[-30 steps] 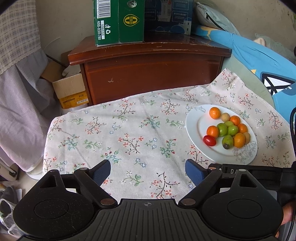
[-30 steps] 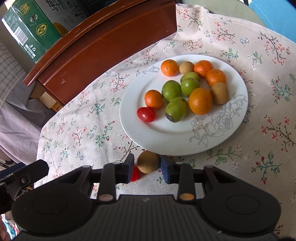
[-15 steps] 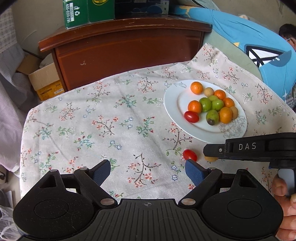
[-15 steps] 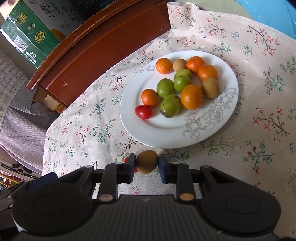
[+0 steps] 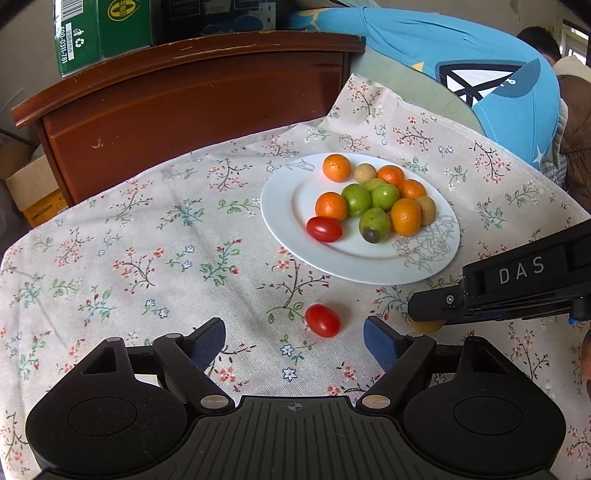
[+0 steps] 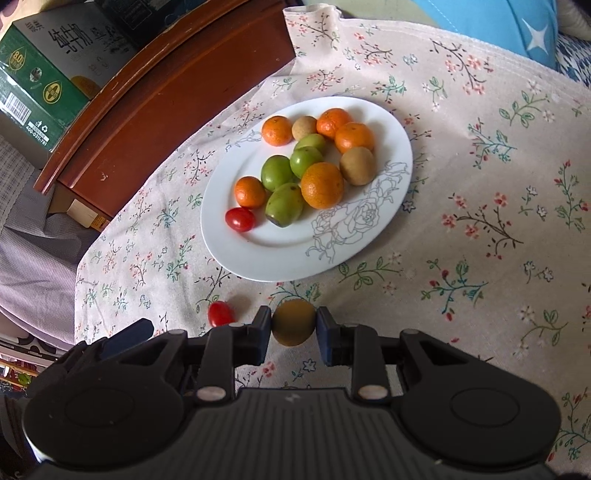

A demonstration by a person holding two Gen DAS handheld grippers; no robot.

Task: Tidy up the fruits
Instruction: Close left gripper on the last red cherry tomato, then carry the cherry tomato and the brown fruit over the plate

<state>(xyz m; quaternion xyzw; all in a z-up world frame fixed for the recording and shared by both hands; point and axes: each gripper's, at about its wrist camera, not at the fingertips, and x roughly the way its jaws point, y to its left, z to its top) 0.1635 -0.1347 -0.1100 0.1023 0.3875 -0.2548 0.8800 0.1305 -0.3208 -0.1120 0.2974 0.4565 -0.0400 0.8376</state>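
A white plate (image 5: pixel 424 266) (image 6: pixel 229 254) on the floral cloth holds several oranges, green fruits, brown fruits and a red tomato (image 5: pixel 324 229). My right gripper (image 6: pixel 293 325) is shut on a brown kiwi-like fruit (image 6: pixel 293 322) just in front of the plate; in the left wrist view the right gripper (image 5: pixel 428 314) covers most of that fruit (image 5: pixel 428 326). A loose cherry tomato (image 5: pixel 323 320) (image 6: pixel 220 314) lies on the cloth. My left gripper (image 5: pixel 294 341) is open, with this tomato just ahead between its fingers.
A brown wooden cabinet (image 5: pixel 192 103) stands behind the table with a green carton (image 5: pixel 99 33) on top. A person in a blue shirt (image 5: pixel 480 74) is at the far right. Cardboard boxes (image 5: pixel 29 192) sit on the floor at left.
My left gripper has moved forward and right toward the loose tomato. My right gripper has closed tighter on the brown fruit and lifted it slightly.
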